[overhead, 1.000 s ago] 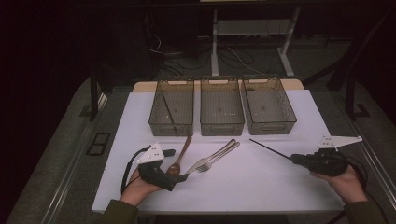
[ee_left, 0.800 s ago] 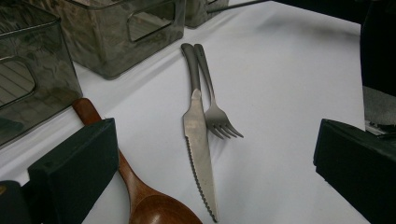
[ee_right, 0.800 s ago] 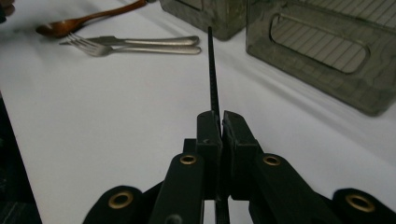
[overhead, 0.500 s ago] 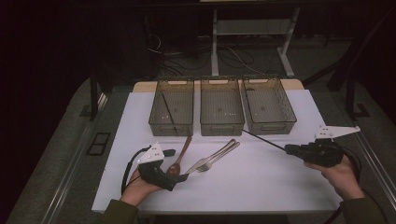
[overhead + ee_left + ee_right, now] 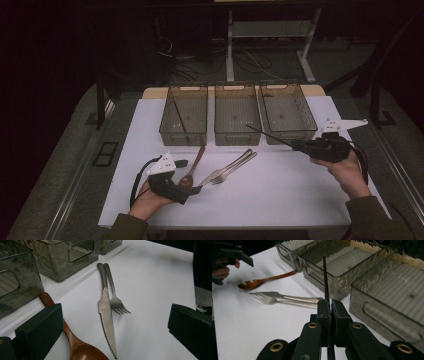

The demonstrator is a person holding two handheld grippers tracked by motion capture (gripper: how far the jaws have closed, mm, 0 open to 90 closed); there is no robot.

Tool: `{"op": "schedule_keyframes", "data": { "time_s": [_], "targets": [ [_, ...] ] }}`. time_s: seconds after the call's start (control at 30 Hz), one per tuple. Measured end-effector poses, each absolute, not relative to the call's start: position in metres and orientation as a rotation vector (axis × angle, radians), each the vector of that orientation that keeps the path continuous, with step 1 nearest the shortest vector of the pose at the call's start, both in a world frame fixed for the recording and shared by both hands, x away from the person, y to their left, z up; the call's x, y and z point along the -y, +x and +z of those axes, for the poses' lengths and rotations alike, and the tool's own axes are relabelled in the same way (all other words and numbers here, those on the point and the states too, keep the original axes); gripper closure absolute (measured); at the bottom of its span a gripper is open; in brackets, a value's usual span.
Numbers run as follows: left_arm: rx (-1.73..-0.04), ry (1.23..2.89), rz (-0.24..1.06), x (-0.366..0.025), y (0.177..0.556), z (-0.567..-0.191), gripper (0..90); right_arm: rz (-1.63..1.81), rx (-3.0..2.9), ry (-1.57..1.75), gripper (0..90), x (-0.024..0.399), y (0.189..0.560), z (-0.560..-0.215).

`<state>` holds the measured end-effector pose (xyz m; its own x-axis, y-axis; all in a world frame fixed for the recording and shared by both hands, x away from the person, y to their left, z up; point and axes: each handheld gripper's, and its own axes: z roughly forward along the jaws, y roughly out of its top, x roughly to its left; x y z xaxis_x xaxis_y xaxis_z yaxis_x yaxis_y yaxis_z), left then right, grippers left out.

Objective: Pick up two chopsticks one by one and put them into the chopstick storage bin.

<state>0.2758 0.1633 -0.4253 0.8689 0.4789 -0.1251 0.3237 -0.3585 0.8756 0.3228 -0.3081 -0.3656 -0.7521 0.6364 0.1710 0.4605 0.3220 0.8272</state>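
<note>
My right gripper (image 5: 296,145) is shut on one end of a thin black chopstick (image 5: 270,135), held off the table in front of the right bin (image 5: 305,112). The stick's free tip points toward the middle bin (image 5: 237,139). In the right gripper view the chopstick (image 5: 325,277) rises from between the pressed jaws of that gripper (image 5: 329,307). My left gripper (image 5: 189,176) rests open on the white mat. Between its jaws (image 5: 115,330) lie a wooden spoon (image 5: 75,345), a knife (image 5: 106,315) and a fork (image 5: 116,302).
Three clear bins stand in a row at the back of the white mat (image 5: 280,195). The left bin (image 5: 170,131) holds another black chopstick (image 5: 180,117). Dark floor, cables and table legs lie beyond.
My right gripper has lifted and carried the chopstick away from me, toward the bins. The left hand and the cutlery have stayed put.
</note>
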Motion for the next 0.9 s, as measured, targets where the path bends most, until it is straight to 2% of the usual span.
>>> {"op": "schedule_keyframes", "data": {
  "time_s": [0.47, 0.9],
  "targets": [
    [-0.593, 1.97, 0.183, -0.164, 0.276, -0.425, 0.0, 1.416, -2.399, 0.959, 84.9, 0.265, 0.355, -0.357],
    [-0.599, 1.966, 0.181, -0.164, 0.276, -0.426, 0.0, 1.41, -2.364, 0.978, 84.9, 0.208, 0.389, -0.352]
  ]
}}
